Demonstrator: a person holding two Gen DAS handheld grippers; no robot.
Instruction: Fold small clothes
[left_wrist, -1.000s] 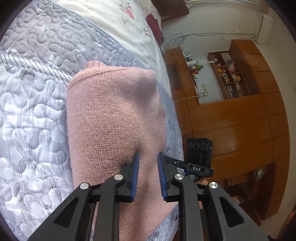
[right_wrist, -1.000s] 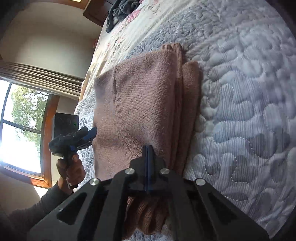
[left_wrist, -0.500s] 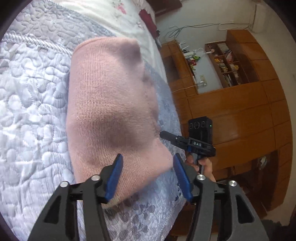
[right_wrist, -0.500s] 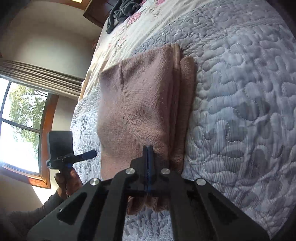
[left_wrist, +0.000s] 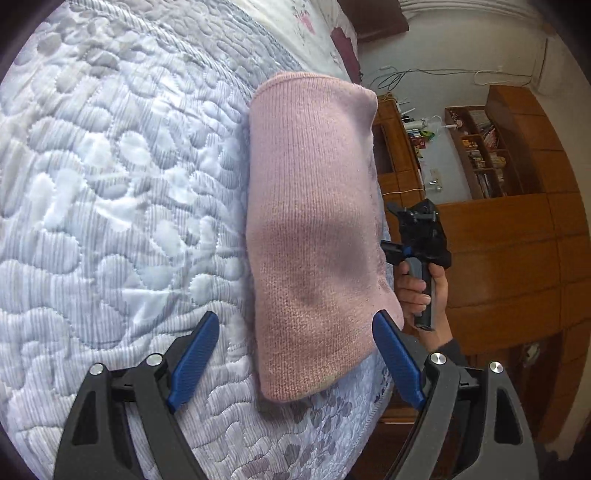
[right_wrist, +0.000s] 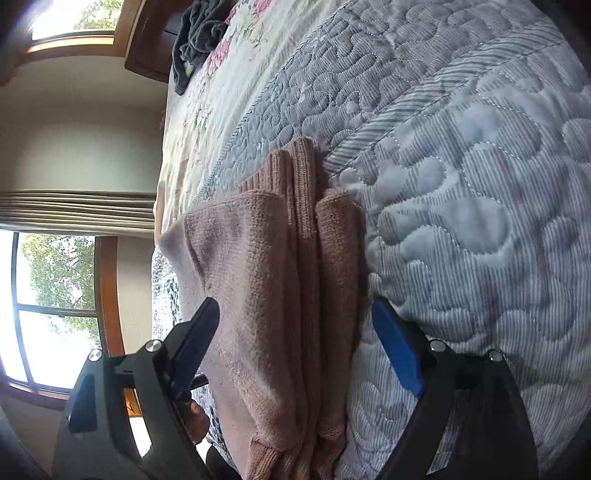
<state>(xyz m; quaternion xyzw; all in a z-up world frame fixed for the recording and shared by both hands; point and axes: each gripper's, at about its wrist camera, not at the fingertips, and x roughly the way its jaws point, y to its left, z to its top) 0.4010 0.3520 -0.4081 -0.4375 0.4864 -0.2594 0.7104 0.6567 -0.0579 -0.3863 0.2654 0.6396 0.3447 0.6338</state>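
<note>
A folded pink knit garment (left_wrist: 314, 236) lies on the quilted grey bedspread (left_wrist: 110, 206) near the bed's edge. My left gripper (left_wrist: 295, 325) is open, its blue fingers standing on either side of the garment's near end, holding nothing. In the right wrist view the same garment (right_wrist: 280, 295) shows its stacked folds from the other side. My right gripper (right_wrist: 295, 325) is open too, spread over the folded layers without clamping them. The right gripper (left_wrist: 417, 240), held by a hand, also appears past the garment in the left wrist view.
The bed edge (left_wrist: 384, 373) drops off just right of the garment toward wooden cabinets and shelves (left_wrist: 498, 221). A dark cloth heap (right_wrist: 195, 40) lies on the floral sheet (right_wrist: 221, 92) at the bed's far end. A window (right_wrist: 48, 310) and curtain are at left.
Both grippers have let go of the garment: the left opened first and drew back, the right opened in the last half second. The folded garment now rests on the quilt.
</note>
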